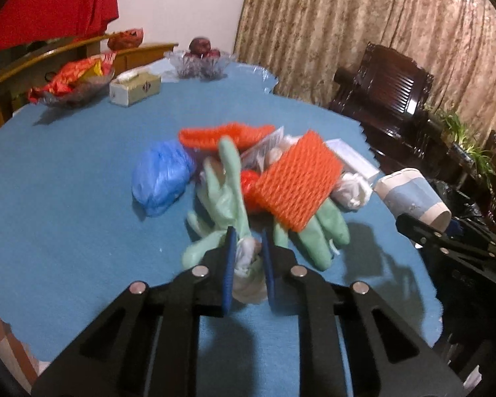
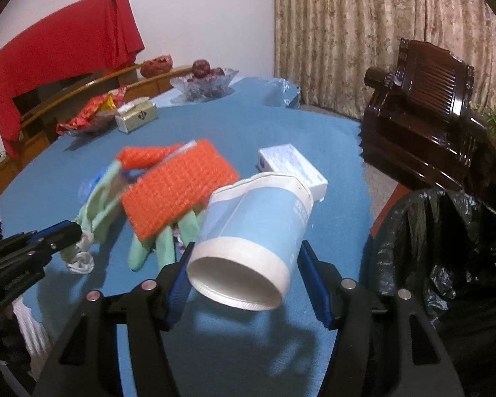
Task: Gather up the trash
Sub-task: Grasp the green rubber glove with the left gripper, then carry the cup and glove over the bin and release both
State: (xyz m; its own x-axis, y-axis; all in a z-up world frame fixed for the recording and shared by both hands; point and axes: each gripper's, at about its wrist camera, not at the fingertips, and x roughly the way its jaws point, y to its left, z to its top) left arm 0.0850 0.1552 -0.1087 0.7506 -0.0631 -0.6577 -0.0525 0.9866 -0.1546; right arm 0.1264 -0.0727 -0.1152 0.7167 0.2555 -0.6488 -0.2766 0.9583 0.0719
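From the left wrist view, the left gripper (image 1: 248, 258) has its 2 blue-padded jaws drawn narrow around a crumpled white tissue wad (image 1: 246, 264), which sits tangled with the cuff of a pale green glove (image 1: 228, 195). The glove lies on the blue tablecloth (image 1: 66, 198) at the near edge of a heap: an orange foam net (image 1: 297, 185) propped on top, a second orange net (image 1: 221, 134) behind it, a blue plastic bag (image 1: 162, 178) to the left and a white box (image 1: 353, 158) to the right. Off to the right, the paper cup (image 1: 413, 195) hangs over the table edge.

From the right wrist view, the right gripper (image 2: 244, 274) clamps that paper cup (image 2: 251, 241) across its blue-and-white wall, the cup tipped on its side with its mouth toward the camera. The black trash bag (image 2: 446, 264) gapes just beyond the table edge on the right, and the cup is not yet over it.

To do this well, I'd say the cup wants carrying clear across the bag's rim before the jaws part, squeezed lightly so the thin wall doesn't buckle and slip. The left side looks trickier: lifting the wad may drag the glove and topple the foam net, so a slow, straight raise seems wise.
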